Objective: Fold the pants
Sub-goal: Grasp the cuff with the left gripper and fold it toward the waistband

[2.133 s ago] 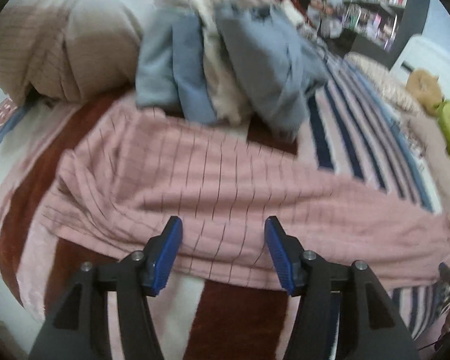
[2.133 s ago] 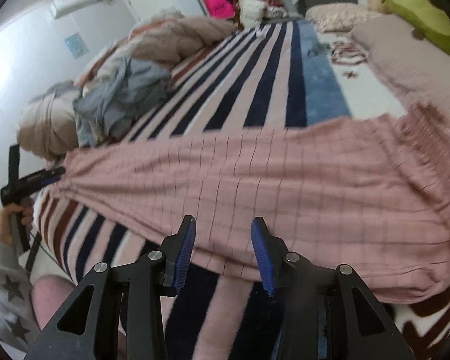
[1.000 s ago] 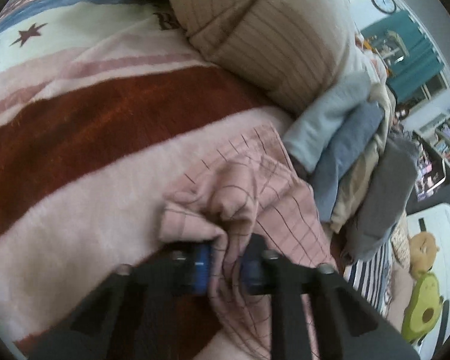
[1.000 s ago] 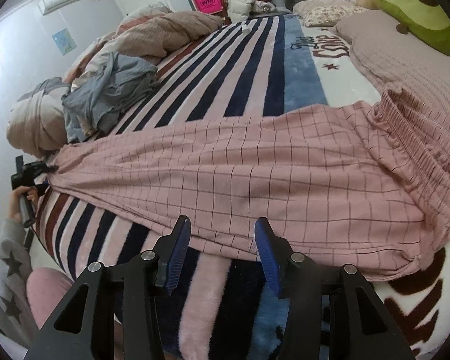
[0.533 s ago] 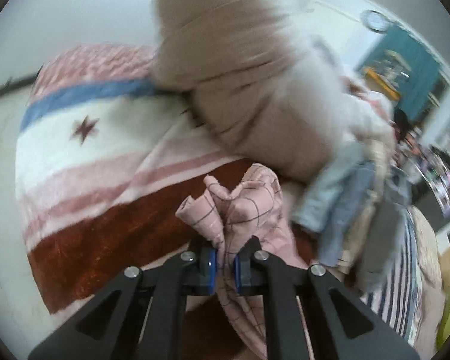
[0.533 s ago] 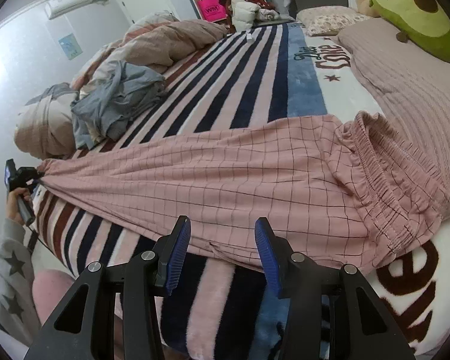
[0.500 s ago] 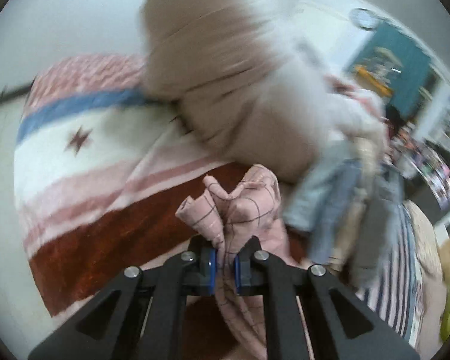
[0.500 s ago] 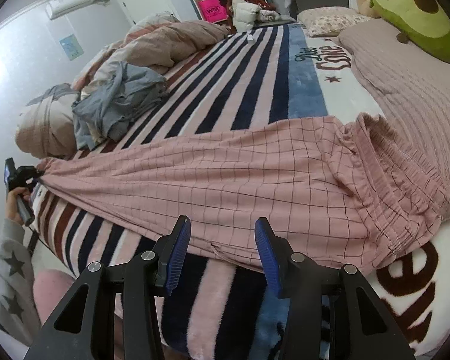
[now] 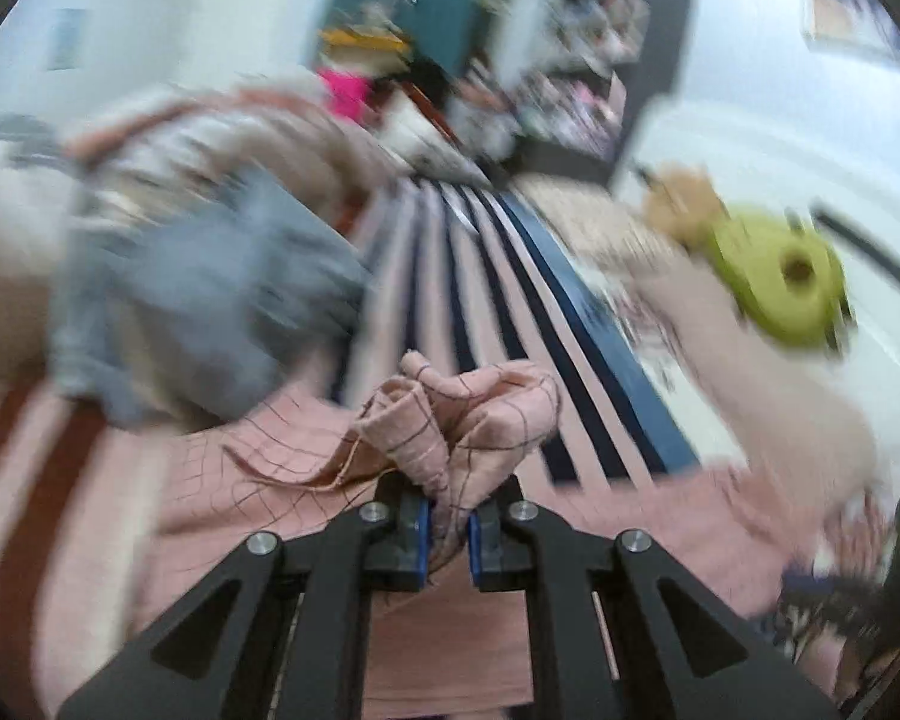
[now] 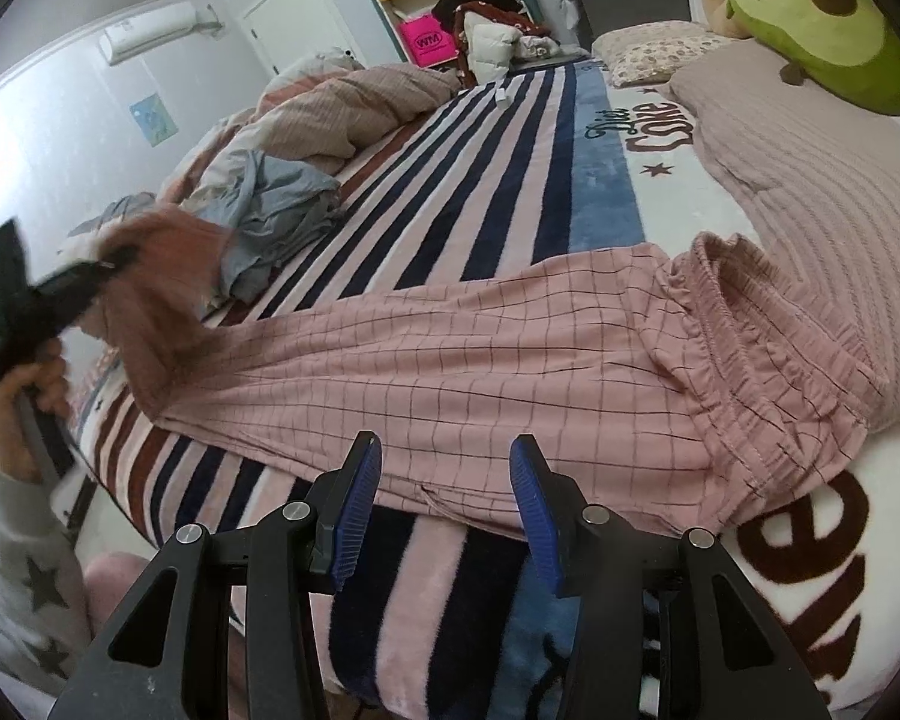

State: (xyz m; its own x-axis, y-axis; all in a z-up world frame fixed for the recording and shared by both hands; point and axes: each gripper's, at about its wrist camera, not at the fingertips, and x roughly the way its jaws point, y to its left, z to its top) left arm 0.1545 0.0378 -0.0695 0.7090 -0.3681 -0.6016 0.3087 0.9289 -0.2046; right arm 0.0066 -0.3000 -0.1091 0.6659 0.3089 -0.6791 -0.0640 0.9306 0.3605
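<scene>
On striped blanket (image 10: 510, 138): "Diet Coke" lettering (image 10: 639, 129).

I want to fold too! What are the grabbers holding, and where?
The left gripper pinches the pink pants at the leg end. The right gripper holds nothing.

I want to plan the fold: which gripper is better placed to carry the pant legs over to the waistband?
Left. The left gripper is shut on the cuff end of the pink pants, lifted off the striped blanket. The right gripper hangs open and empty near their edge.
</scene>
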